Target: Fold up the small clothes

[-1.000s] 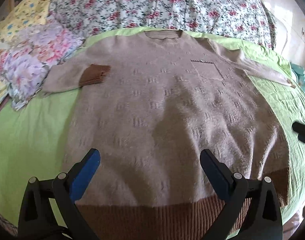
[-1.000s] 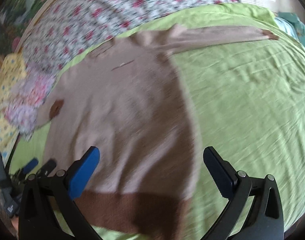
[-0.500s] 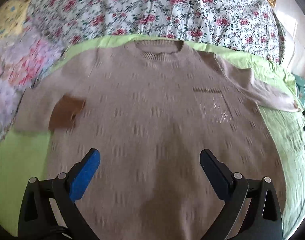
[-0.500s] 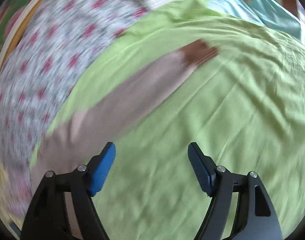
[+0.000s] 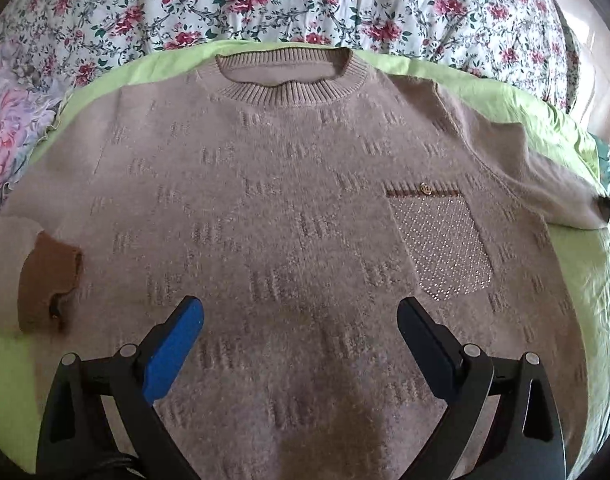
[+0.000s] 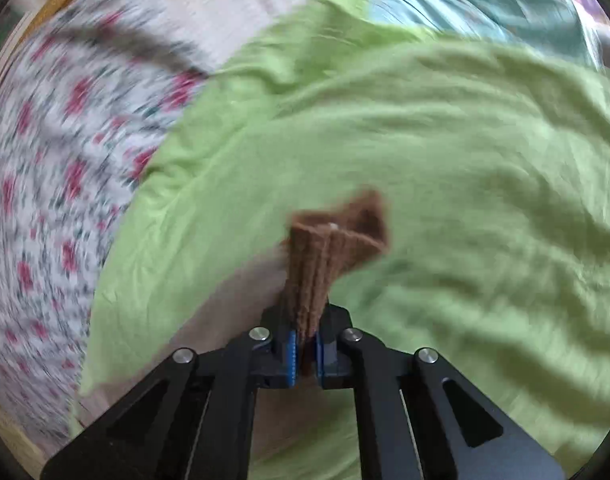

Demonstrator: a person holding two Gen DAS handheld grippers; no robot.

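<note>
Left wrist view: beige sweater (image 5: 289,216) flat, face up on green bedsheet (image 5: 577,304), collar (image 5: 289,80) far end, hem twd camera; long axis runs straight away from left hand-held gripper (image 5: 301,340).
- Left hand-held gripper: jaws spread wide, empty, over lower chest of sweater.
- Left sleeve: already turned in, brown cuff (image 5: 49,284) lying on body at left edge.
- Right sleeve (image 5: 545,184): stretched out sideways to the right, far end at frame edge.
- Right wrist view (blurred): right hand-held gripper (image 6: 305,356) pressed together, pinching right-sleeve cuff (image 6: 329,256), cuff raised off sheet.
- Judgement: next move = carry cuff inward across chest pocket (image 5: 441,240); right arm is the nearer.
- Surrounds: floral quilt (image 5: 305,0) beyond collar, pastel floral cloth (image 5: 9,128) at left; neither in fold path.
</note>
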